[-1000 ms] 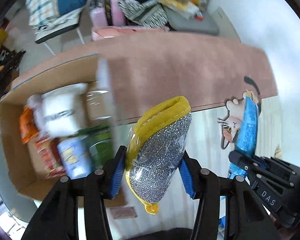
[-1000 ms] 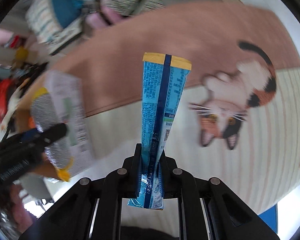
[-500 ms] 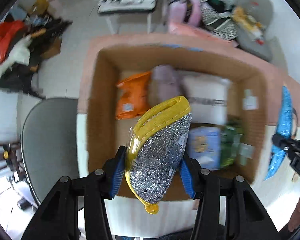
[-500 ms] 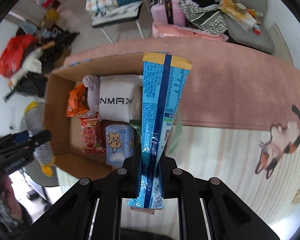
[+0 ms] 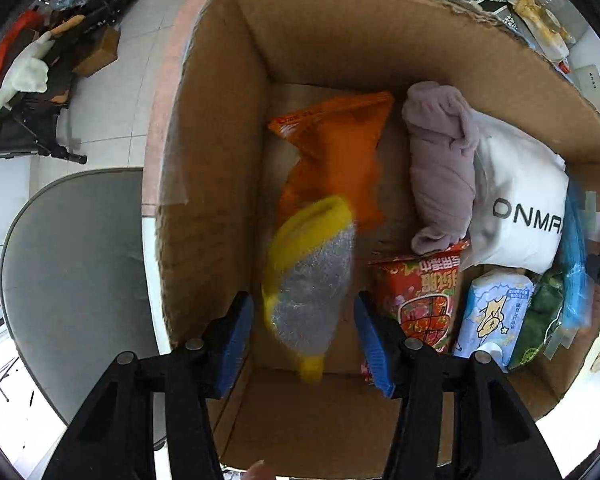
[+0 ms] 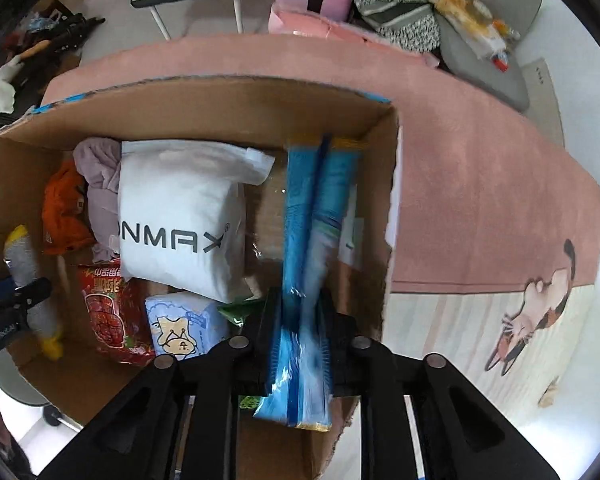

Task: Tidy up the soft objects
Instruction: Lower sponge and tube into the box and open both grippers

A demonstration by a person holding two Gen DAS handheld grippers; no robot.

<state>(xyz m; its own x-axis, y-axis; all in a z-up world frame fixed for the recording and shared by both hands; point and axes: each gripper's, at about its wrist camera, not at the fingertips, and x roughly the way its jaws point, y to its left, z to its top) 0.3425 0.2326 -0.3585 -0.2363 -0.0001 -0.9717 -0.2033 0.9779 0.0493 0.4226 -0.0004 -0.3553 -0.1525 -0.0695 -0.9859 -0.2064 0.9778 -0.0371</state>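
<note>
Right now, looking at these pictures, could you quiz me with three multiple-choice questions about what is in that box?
1. Where is the orange packet?
A. inside the cardboard box
B. on the pink rug
C. on the grey chair

2. What colour is the bag printed ONMAX?
A. black
B. white
C. green

3. How does the purple cloth lie?
A. spread out flat
B. rolled into a bundle
C. hanging over the box wall

Answers:
1. A, as it lies on the box floor near a far corner.
2. B, as the bag is white with dark letters.
3. B, as it is a wrapped roll between the orange packet and the bag.
</note>
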